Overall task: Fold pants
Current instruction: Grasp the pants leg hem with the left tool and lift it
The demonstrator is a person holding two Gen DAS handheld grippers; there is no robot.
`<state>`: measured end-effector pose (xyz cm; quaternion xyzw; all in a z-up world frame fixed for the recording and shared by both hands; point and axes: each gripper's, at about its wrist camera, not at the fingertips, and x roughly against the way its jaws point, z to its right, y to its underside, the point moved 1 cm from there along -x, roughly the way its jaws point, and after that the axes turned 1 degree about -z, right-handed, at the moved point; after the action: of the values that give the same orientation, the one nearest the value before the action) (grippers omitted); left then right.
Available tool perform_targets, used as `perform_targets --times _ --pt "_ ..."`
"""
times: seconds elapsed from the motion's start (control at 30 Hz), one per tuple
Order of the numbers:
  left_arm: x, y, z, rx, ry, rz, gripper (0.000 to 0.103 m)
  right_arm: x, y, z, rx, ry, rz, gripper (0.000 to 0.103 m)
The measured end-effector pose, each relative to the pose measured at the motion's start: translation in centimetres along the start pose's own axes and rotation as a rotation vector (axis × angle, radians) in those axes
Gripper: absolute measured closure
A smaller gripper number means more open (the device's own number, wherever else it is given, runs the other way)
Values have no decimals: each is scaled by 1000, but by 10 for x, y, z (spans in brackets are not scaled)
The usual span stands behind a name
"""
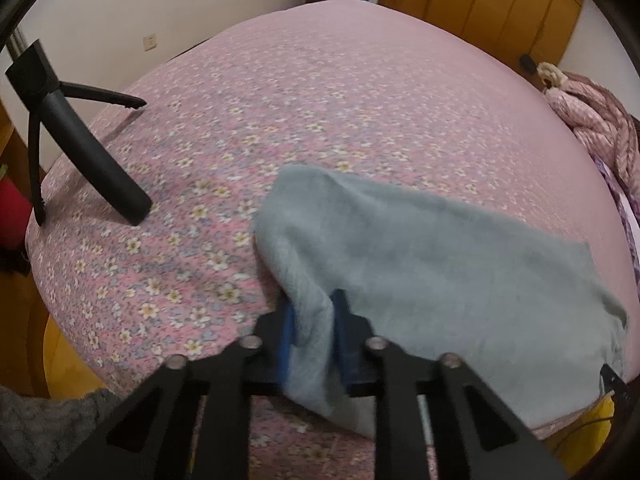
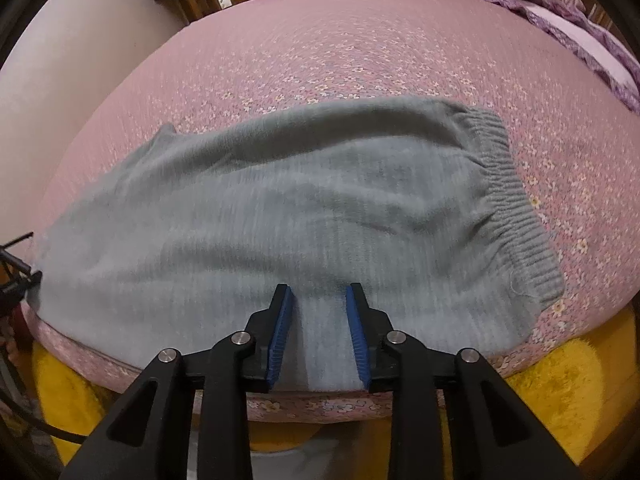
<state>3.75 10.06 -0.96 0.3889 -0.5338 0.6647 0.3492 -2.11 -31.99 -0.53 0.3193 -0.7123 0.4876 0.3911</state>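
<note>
On the pink flowered bed [image 2: 360, 40], the grey pants [image 2: 304, 208] are lying flat near the front edge, elastic waistband [image 2: 516, 200] off to the right in your right wrist view. Your left gripper [image 1: 313, 332] is pinching a bunched fold of the pants, its jaws drawn nearly together with the cloth squeezed between the blue pads. Your right gripper [image 2: 318, 332] is sitting over the near hem with its jaws partly apart; fabric is lying between the pads, but they are not pressing on it, so that side is not gripping anything. Here is the risk, as I am judging it: if you are lifting with the left alone, the pants are going to drag and twist instead of folding cleanly, because the right side is loose. The left pinch is also holding a thick wad, so a layer could be slipping out mid-lift. And watch the black tripod leg [image 1: 100, 152] standing on the bed to the left in the left view, since swinging cloth could be catching it.
</note>
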Motion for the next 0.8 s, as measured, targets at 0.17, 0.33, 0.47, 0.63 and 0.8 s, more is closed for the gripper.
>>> perform_targets --times 0.17,0.33,0.47,0.63,0.8 --pt "13 -1 0 55 59 20 90 -4 0 -19 87 -34 -15 33" --pt "38 -3 -1 78 120 78 90 -13 7 -46 238 66 -23 12" --pt "44 -4 3 85 164 89 90 -13 2 -41 205 40 -47 12" --pt "56 -1 5 74 206 96 90 -13 -2 -45 209 63 -94 12" --pt "82 5 12 52 242 130 90 -7 -6 -45 164 31 -110 15"
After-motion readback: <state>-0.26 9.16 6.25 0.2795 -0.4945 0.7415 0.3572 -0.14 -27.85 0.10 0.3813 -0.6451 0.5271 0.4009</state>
